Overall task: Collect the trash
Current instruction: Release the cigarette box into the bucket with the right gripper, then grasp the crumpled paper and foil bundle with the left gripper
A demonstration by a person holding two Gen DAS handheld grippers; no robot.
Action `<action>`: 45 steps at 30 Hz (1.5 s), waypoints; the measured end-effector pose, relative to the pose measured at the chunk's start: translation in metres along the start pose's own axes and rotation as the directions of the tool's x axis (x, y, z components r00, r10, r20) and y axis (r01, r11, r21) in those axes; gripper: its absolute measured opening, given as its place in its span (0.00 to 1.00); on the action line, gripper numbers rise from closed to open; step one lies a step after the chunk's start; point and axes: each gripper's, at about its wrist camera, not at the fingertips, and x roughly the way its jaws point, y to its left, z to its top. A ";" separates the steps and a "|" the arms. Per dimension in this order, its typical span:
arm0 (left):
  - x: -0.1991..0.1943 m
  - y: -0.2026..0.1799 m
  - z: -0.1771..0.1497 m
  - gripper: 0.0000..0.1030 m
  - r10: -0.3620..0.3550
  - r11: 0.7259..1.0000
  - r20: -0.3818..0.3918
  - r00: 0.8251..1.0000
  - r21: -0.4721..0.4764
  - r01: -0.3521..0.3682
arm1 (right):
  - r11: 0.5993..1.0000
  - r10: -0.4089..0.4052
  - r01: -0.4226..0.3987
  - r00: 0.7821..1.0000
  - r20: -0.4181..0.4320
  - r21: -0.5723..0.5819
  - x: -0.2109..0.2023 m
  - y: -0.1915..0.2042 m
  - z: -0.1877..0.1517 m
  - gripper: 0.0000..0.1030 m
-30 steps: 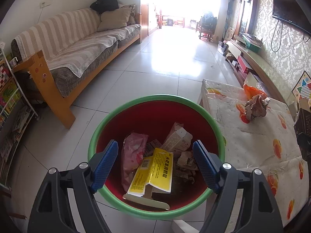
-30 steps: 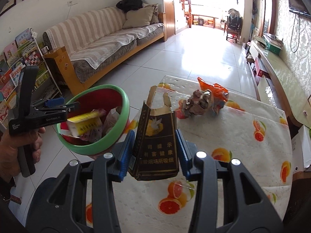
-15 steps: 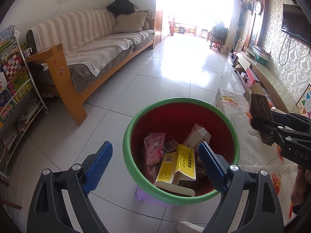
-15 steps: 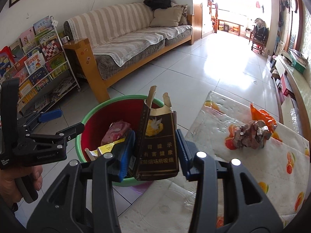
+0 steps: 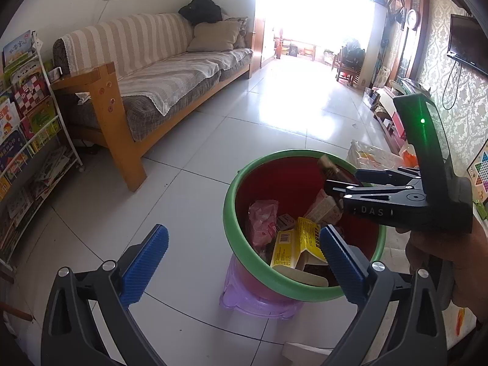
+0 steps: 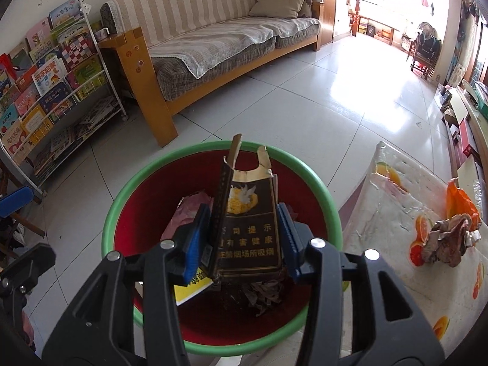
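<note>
My right gripper (image 6: 241,238) is shut on a dark brown cigarette carton (image 6: 248,222) and holds it upright over the red bin with a green rim (image 6: 122,201). The bin (image 5: 231,213) holds a yellow box (image 5: 300,244), a pink wrapper (image 5: 262,224) and other scraps. My left gripper (image 5: 241,259) is open and empty, low and left of the bin. The right gripper (image 5: 338,187) shows from the side in the left wrist view, over the bin. A crumpled wrapper (image 6: 448,239) and an orange bag (image 6: 457,201) lie on the table.
The bin stands on a purple stool (image 5: 259,299) on the tiled floor. The table with a fruit-print cloth (image 6: 427,274) is right of the bin. A sofa (image 5: 170,79) and a book rack (image 5: 27,128) stand at the left.
My right gripper has carried the carton left from above the table to over the bin. My left gripper has drawn back to the left, away from the bin.
</note>
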 end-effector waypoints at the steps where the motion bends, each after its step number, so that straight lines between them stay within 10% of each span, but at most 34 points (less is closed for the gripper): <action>1: -0.001 -0.001 -0.001 0.92 0.002 1.000 0.000 1.000 -0.003 -0.002 | 1.000 -0.007 0.007 1.000 -0.013 -0.003 0.003 0.001 0.000 0.62; 3: -0.001 0.002 -0.002 0.92 0.003 1.000 0.000 1.000 -0.010 -0.003 | 1.000 -0.018 0.018 1.000 -0.005 0.003 0.003 0.002 -0.002 0.86; 7: -0.003 -0.002 -0.001 0.92 0.004 1.000 0.003 1.000 -0.015 -0.003 | 1.000 -0.023 0.023 1.000 0.008 0.015 -0.007 -0.001 -0.003 0.96; 25: -0.009 -0.101 0.007 0.92 -0.105 0.988 -0.001 0.994 0.115 0.105 | 0.971 -0.170 0.147 0.979 0.112 0.188 -0.134 -0.095 -0.075 0.96; 45: 0.037 -0.304 0.022 0.92 -0.283 0.884 -0.091 0.955 0.360 0.297 | 0.853 -0.376 0.328 0.925 0.044 0.406 -0.229 -0.246 -0.193 0.96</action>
